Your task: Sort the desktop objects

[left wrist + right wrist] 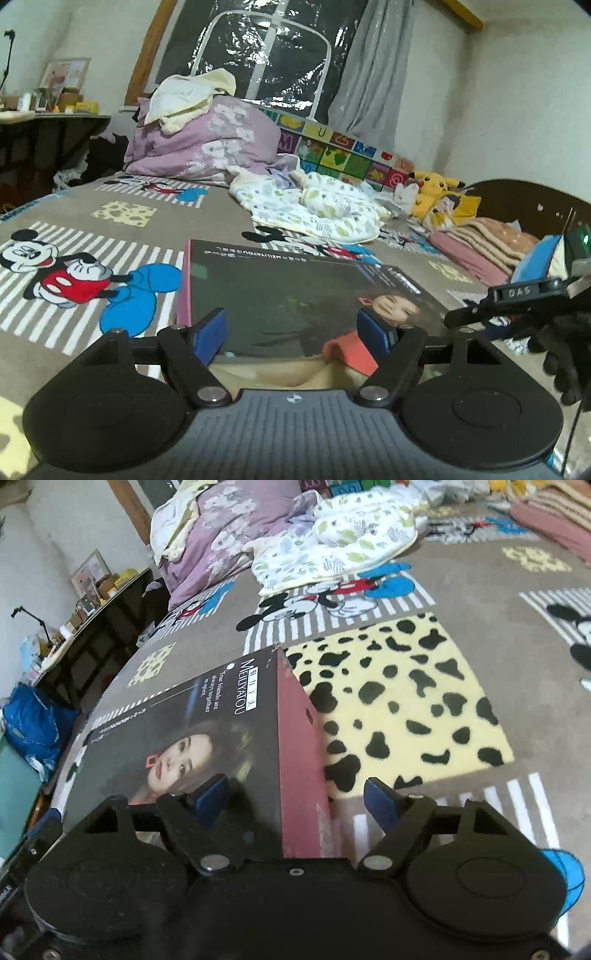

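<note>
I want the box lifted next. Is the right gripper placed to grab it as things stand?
Probably yes. The right gripper is open, its fingers straddling the box at its pink edge, one over the dark face, one beside the pink side. Nothing lies between them.

Dim indoor light, soft focus, fisheye-warped edges

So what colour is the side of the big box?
Dusty pink side, clearest in the right wrist view.
</note>
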### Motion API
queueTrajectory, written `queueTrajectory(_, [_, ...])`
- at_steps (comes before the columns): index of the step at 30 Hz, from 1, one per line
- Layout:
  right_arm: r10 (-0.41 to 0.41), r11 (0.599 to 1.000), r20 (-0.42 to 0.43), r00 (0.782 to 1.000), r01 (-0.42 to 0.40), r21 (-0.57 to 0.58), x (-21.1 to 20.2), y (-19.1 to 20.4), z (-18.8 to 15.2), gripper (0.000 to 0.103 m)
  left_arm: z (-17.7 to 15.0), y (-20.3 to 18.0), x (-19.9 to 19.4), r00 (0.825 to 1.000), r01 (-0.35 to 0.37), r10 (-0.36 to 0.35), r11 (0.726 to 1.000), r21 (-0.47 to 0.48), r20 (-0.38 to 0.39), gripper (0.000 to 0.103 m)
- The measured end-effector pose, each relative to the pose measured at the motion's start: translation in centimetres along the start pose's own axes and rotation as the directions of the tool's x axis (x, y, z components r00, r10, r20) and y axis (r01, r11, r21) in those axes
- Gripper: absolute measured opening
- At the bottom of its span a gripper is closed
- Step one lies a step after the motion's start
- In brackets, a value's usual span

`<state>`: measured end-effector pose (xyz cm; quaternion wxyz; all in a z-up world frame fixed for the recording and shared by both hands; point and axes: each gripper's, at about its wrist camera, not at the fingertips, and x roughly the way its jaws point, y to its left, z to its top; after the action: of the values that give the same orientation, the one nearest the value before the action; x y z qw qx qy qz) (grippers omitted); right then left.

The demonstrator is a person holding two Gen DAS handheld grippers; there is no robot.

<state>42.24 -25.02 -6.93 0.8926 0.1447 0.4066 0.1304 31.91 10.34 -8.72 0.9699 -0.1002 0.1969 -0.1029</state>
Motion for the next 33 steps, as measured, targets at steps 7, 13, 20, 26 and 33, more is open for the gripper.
queueTrajectory(7, [-0.015, 0.975, 0.048, 0.999, 0.026, -0.223, -3.6, 3.4, -0.8, 0.083, 0.1, -1.0, -1.1, 0.997, -0.057, 0.06, 0.997, 0.046, -0.05, 0.077])
queueTrajectory(13, [0.006, 0.97, 0.068, 0.998, 0.011, -0.245, -8.0, 5.8, -2.5, 0.087, -0.6, -3.0, -3.3, 0.986, -0.139, 0.145, 0.988, 0.072, -0.084, 0.077])
queueTrajectory(20, [-0.053, 0.967, 0.196, 0.979, 0.099, -0.233, -14.2, 8.1, -4.3, 0.093, -1.2, -6.8, -7.3, 0.959, -0.26, 0.274, 0.952, 0.16, -0.073, 0.077])
queueTrajectory(26, [-0.042, 0.975, 0.192, 0.981, 0.082, -0.206, -18.0, 8.3, -7.3, 0.093, -1.0, -9.2, -11.4, 0.959, -0.271, 0.281, 0.951, 0.146, -0.049, 0.099])
queueTrajectory(33, [-0.029, 0.964, 0.244, 0.969, 0.092, -0.25, -21.6, 9.0, -11.4, 0.097, -1.8, -11.0, -15.8, 0.963, -0.262, 0.266, 0.963, 0.062, -0.053, 0.1])
